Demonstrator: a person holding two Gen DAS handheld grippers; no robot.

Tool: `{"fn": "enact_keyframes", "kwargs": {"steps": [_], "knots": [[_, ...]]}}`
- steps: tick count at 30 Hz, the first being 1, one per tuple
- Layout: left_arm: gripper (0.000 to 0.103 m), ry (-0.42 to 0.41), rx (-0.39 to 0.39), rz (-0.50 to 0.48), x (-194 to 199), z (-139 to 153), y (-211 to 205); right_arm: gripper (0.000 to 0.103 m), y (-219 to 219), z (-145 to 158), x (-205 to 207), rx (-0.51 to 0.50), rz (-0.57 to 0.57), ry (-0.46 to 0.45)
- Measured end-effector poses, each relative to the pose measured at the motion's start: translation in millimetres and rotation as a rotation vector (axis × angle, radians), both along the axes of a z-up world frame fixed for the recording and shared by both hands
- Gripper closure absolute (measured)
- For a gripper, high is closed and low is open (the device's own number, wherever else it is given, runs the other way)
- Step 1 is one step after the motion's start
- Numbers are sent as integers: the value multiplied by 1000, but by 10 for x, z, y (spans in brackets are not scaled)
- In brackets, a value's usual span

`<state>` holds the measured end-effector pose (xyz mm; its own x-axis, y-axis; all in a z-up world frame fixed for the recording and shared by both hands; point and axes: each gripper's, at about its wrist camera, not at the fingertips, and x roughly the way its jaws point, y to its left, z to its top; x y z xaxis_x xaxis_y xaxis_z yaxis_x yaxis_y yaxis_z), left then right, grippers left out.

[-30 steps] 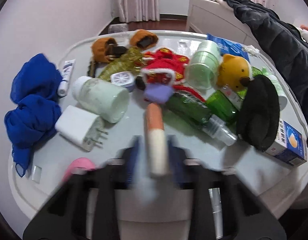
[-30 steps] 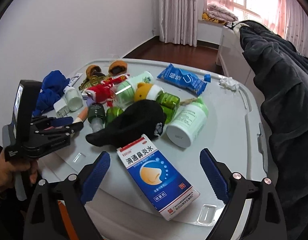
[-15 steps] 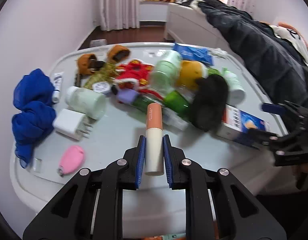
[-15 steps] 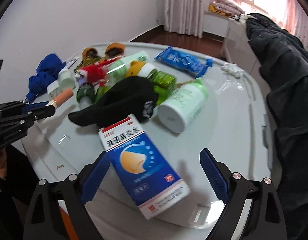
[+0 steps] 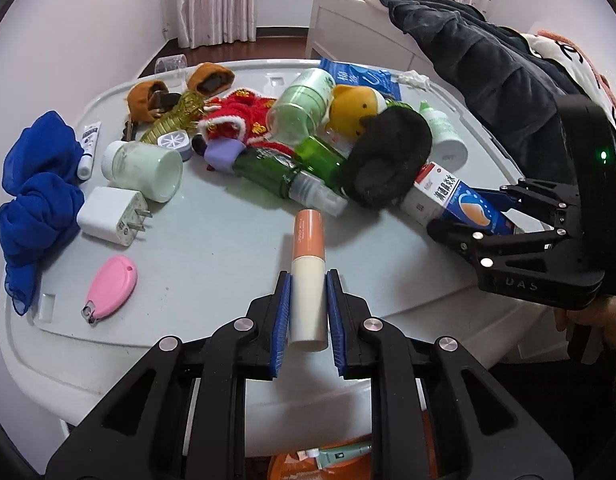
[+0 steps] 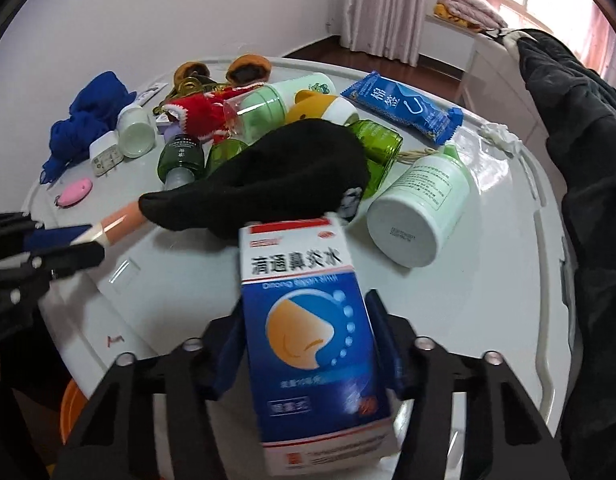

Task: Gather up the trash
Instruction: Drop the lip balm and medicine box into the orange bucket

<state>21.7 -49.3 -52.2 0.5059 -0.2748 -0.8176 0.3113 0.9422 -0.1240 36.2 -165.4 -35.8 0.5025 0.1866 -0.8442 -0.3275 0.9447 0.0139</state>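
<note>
White table (image 5: 212,248) carries the clutter – both grippers angle down over its near edge. Right gripper (image 6: 308,344) straddles the blue nasal-spray box (image 6: 308,320), jaws closing on it, box still partly under the black sock (image 6: 268,184). Left gripper (image 5: 308,312) clamps the peach tube (image 5: 308,276) – lifted clear.
</note>
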Motion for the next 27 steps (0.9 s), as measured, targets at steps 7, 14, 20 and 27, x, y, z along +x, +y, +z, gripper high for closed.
{"fn": "enact_keyframes", "kwargs": {"steps": [7, 14, 20, 27], "knots": [[85, -17, -15, -36, -245, 152, -26, 51, -18, 192, -173, 111, -12, 6], [85, 25, -28, -77, -764, 228, 77, 51, -79, 446, -619, 220, -27, 9], [85, 150, -7, -150, -1319, 38, 130, 51, 168, 166, -1385, 285, 9, 151], [85, 216, 21, -175, -1547, -121, 70, 48, 367, -305, -1718, 261, -13, 323]]}}
